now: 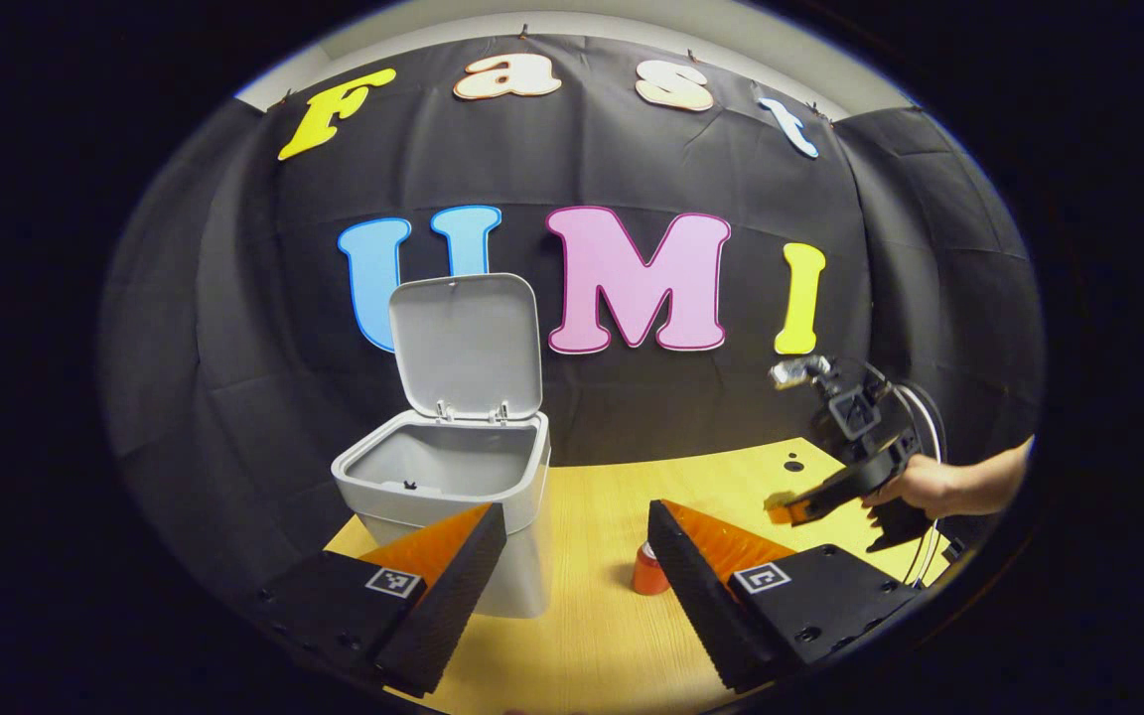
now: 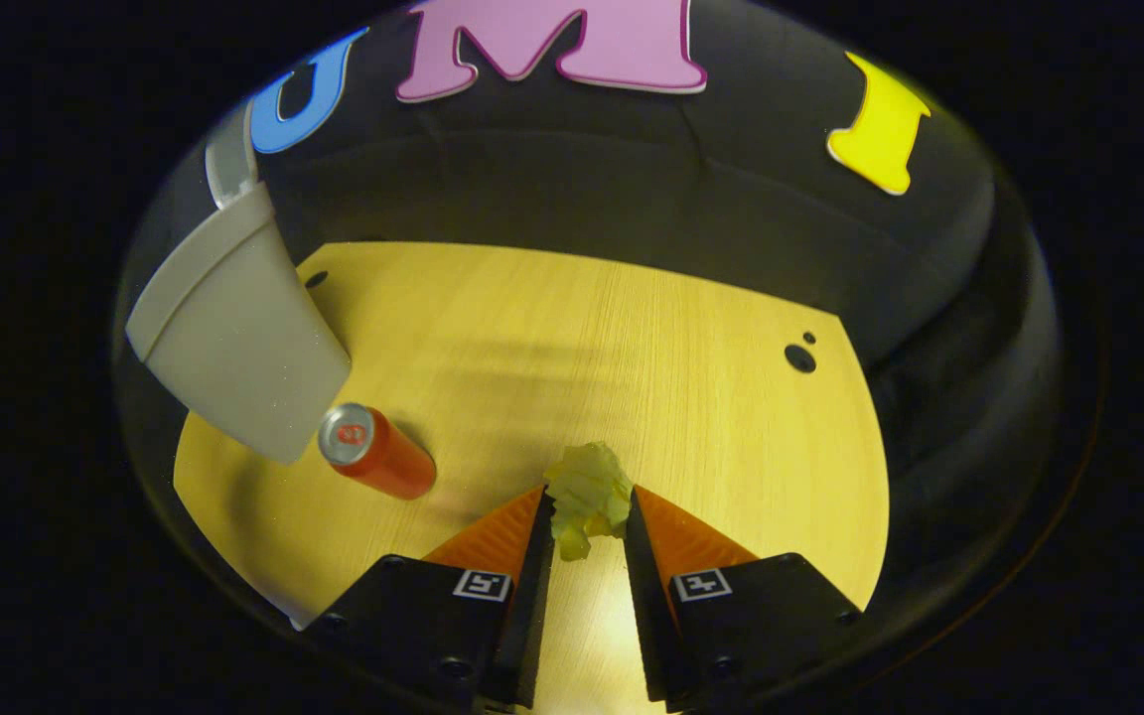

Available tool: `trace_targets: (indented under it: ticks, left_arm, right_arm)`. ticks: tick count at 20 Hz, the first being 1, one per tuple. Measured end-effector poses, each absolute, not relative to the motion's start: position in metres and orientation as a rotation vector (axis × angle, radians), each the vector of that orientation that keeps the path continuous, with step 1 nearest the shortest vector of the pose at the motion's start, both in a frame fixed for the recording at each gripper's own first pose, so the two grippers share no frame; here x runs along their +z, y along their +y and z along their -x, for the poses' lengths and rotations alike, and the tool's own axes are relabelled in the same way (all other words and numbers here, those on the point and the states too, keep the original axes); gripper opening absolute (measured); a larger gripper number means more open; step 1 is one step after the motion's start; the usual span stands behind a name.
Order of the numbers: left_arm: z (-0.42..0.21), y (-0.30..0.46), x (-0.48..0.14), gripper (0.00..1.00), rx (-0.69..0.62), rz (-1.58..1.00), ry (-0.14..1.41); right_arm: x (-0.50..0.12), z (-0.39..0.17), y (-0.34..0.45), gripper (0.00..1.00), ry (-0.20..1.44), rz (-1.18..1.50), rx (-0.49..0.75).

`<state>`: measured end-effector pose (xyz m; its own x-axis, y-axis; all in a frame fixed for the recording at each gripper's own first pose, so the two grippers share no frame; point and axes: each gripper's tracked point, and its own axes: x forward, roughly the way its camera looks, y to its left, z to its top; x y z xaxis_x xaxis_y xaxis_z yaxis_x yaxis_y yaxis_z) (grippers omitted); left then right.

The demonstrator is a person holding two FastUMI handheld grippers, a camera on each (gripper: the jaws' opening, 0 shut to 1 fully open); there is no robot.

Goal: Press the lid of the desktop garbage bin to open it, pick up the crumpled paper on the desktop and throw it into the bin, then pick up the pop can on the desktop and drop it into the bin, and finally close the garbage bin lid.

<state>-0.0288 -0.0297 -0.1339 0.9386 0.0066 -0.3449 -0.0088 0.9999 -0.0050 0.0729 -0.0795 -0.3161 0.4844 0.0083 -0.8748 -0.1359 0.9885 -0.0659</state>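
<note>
The grey bin (image 1: 453, 477) stands on the table with its lid (image 1: 466, 345) raised upright; its inside looks bare. My left gripper (image 1: 577, 541) hangs open in front of it, holding nothing. A red pop can (image 1: 647, 569) stands between the left fingers, farther off. In the right gripper view the can (image 2: 378, 454) stands beside the bin (image 2: 234, 338). My right gripper (image 2: 587, 521) is shut on the yellowish crumpled paper (image 2: 589, 489), just above the table. The left gripper view shows that gripper (image 1: 788, 508) at the right, held by a hand, with the paper (image 1: 781, 500) at its tips.
The wooden table (image 2: 632, 348) has two small dark holes (image 2: 801, 356) near its far right edge. Black cloth walls close the back and sides. A hand and forearm (image 1: 959, 484) reach in from the right.
</note>
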Motion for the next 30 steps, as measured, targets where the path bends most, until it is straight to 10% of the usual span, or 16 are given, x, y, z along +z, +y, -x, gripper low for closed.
trace_targets:
  ticks: [12,24,25,30]
  left_arm:
    - [0.065,0.007,-0.146,0.98,0.023,-0.024,0.347]
    - [0.093,0.051,-0.156,0.98,0.111,-0.006,0.378]
    - [0.096,0.055,-0.157,0.98,0.120,-0.006,0.379]
    - [0.101,0.074,-0.155,0.98,0.154,-0.027,0.379]
  right_arm:
    - [-0.141,-0.144,0.082,0.44,0.729,0.204,0.440]
    - [-0.170,-0.131,0.299,0.44,0.750,0.209,0.803]
    - [-0.176,-0.129,0.308,0.30,0.758,0.212,0.811]
    - [-0.189,-0.130,0.323,0.55,0.765,0.229,0.808]
